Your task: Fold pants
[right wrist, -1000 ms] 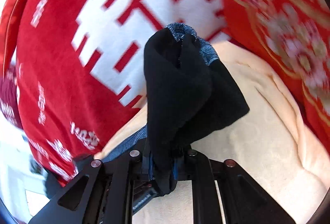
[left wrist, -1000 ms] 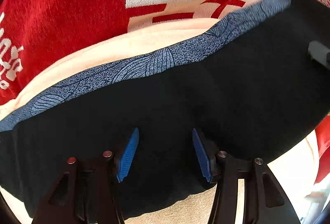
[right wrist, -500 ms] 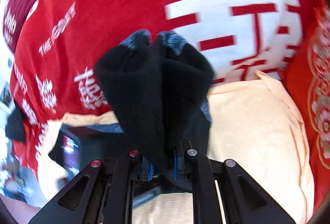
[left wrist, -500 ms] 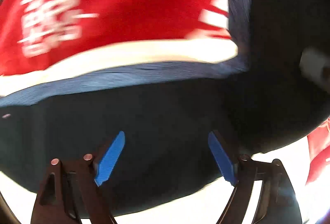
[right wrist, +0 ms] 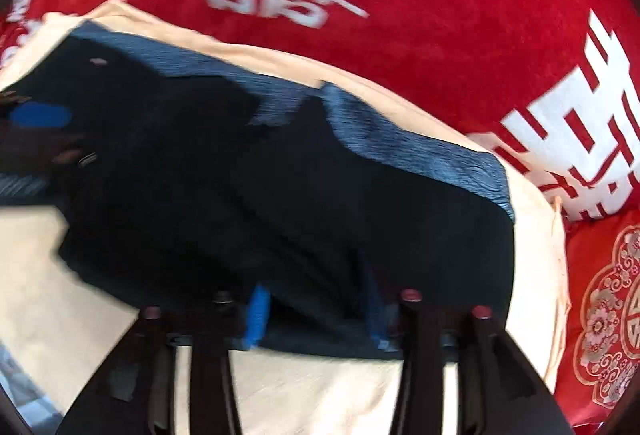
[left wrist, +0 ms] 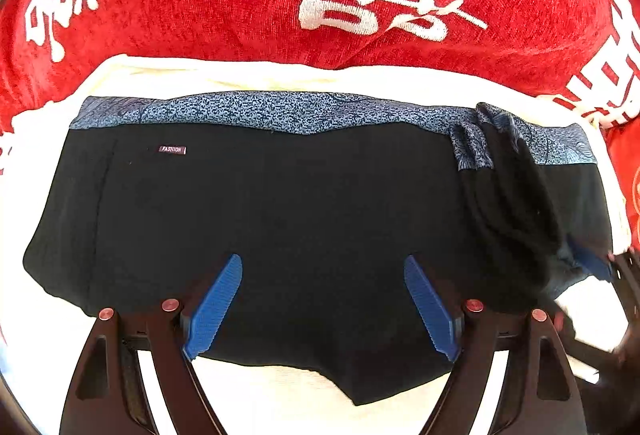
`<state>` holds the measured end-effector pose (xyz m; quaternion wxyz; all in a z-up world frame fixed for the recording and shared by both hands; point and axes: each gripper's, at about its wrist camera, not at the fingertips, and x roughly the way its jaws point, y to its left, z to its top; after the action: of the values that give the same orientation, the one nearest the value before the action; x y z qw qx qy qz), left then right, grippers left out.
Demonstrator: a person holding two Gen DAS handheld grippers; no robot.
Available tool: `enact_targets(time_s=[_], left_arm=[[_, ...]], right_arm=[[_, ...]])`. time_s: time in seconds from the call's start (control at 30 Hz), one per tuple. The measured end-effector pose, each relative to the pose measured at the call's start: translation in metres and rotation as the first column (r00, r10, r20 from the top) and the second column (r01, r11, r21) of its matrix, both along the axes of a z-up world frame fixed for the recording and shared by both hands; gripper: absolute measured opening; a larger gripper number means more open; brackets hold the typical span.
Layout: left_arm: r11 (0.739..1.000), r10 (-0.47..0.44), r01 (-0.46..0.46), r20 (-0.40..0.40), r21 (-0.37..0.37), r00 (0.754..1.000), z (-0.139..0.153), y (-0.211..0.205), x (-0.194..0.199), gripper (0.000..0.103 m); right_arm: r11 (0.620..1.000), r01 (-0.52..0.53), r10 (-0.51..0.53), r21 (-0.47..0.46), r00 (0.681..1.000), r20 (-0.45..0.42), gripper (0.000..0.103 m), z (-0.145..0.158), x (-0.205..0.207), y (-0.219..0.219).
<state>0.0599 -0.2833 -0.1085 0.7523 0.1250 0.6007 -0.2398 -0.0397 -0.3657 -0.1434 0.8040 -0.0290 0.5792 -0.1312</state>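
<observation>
Pants point(left wrist: 304, 219) laid flat on cream bedding point(left wrist: 280, 77), patterned waistband point(left wrist: 280, 111) at far edge. Fold just laid; bunched flap point(left wrist: 516, 203) at right side. Left claw point(left wrist: 322, 305) released, hovering above fabric. Right claw point(right wrist: 316, 311) opening, cloth between pads, apparently no longer pinched. Next judged: flap to be smoothed flat, edge regrasped.

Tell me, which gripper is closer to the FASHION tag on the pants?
Left. The left gripper hangs open over the pants' middle, near the tag; the right gripper, jaws opening with fabric between them, is at the far bunched end.
</observation>
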Motion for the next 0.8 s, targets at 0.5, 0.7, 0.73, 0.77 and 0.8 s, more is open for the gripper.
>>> enact_targets(time_s=[0.5,0.7,0.73,0.77,0.8], left_arm=[[0.913,-0.326,0.245,-0.222,-0.327,0.919,0.03,-0.098,-0.03,0.084],[0.92,-0.331,0.229,-0.321,-0.317,0.887,0.0,-0.114,-0.02,0.023],[0.916,-0.342,0.229,-0.343,-0.331,0.875,-0.001,-0.115,-0.021,0.009],[0.913,-0.341,0.217,-0.355,-0.345,0.87,0.002,-0.114,-0.021,0.005],[0.906,-0.339,0.198,-0.361,-0.373,0.869,0.006,-0.112,-0.02,0.005]], right_arm=[[0.822,0.335,-0.402,0.461,0.914,0.051,0.054,0.042,-0.077,-0.096],[0.759,0.359,-0.437,0.543,0.899,0.016,0.039,0.031,-0.09,-0.118],[0.756,0.36,-0.438,0.547,0.899,0.013,0.037,0.029,-0.09,-0.121],[0.752,0.36,-0.438,0.552,0.899,0.01,0.036,0.029,-0.091,-0.123],[0.751,0.359,-0.437,0.554,0.899,0.009,0.036,0.029,-0.092,-0.126]])
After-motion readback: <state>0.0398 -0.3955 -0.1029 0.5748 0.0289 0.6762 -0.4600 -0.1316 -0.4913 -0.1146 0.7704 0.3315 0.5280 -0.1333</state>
